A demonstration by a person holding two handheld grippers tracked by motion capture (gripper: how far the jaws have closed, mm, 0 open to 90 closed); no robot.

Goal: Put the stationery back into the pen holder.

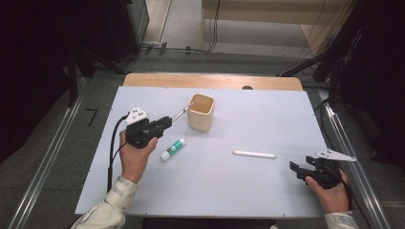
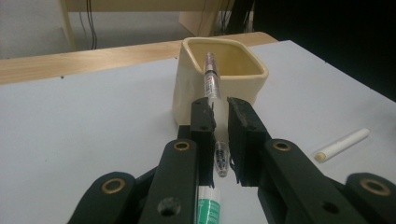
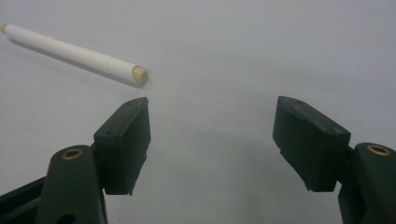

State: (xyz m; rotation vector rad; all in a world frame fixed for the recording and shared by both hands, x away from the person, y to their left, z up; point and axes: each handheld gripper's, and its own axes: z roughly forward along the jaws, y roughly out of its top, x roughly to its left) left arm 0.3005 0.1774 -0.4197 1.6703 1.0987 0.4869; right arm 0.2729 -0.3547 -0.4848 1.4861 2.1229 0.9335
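My left gripper (image 1: pixel 165 123) (image 2: pixel 220 122) is shut on a clear pen (image 2: pixel 211 79) (image 1: pixel 182 112). The pen's far end reaches over the rim of a cream square cup (image 1: pixel 201 112) (image 2: pixel 224 77) that stands just right of the gripper. A white glue stick with a green label (image 1: pixel 172 149) (image 2: pixel 208 210) lies on the table below the left gripper. At the right, a white marker (image 1: pixel 253 154) (image 3: pixel 74 53) (image 2: pixel 342 144) lies flat. My right gripper (image 1: pixel 295 168) (image 3: pixel 212 135) rests low near the table's right edge, open, with nothing between its jaws, a little short of the marker's end.
A white sheet (image 1: pixel 239 124) covers the table, with a wooden strip (image 1: pixel 215 81) showing along the far edge. Dark stands and cables (image 1: pixel 329 62) rise beyond the table's right and left sides.
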